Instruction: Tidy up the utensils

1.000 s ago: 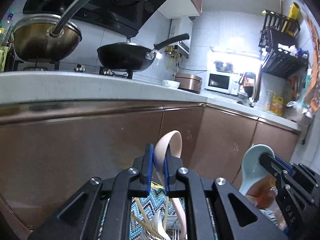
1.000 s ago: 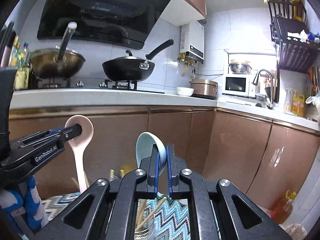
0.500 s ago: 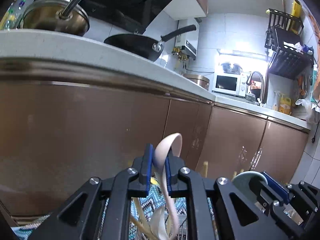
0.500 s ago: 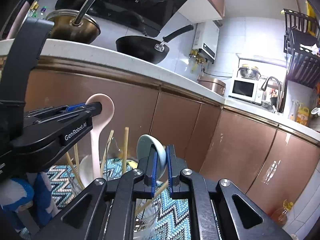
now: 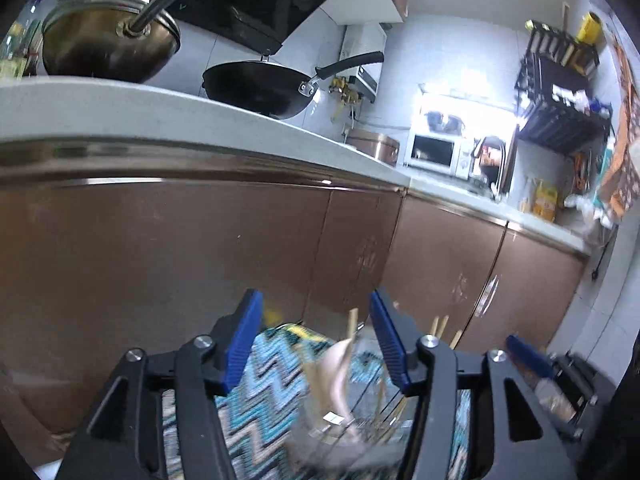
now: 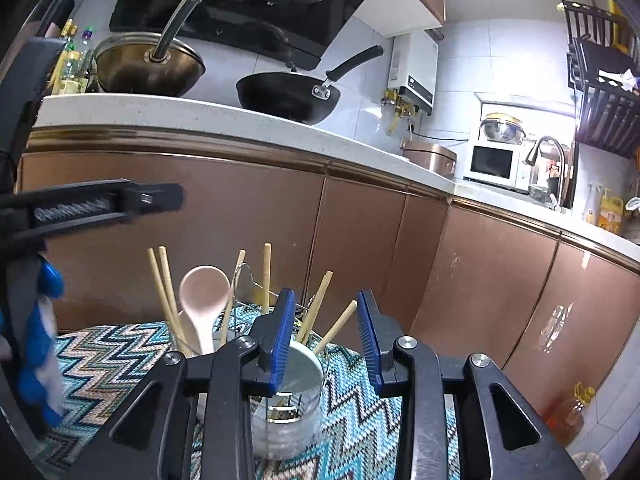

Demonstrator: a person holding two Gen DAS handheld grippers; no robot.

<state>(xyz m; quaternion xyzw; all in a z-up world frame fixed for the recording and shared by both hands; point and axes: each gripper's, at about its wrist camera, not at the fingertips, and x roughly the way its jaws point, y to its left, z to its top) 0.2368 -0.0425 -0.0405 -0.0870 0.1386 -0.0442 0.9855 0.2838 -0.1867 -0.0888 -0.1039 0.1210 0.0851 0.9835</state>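
Right gripper gapes above pink spoon standing upright, bowl up

Chopsticks and a pink spoon bristle up from the holder on the zigzag mat, crowding any descent; brown cabinet doors close off the mat's far edge.

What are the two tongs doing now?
Left tongs: open, holding nothing.
Right tongs: open, holding nothing.
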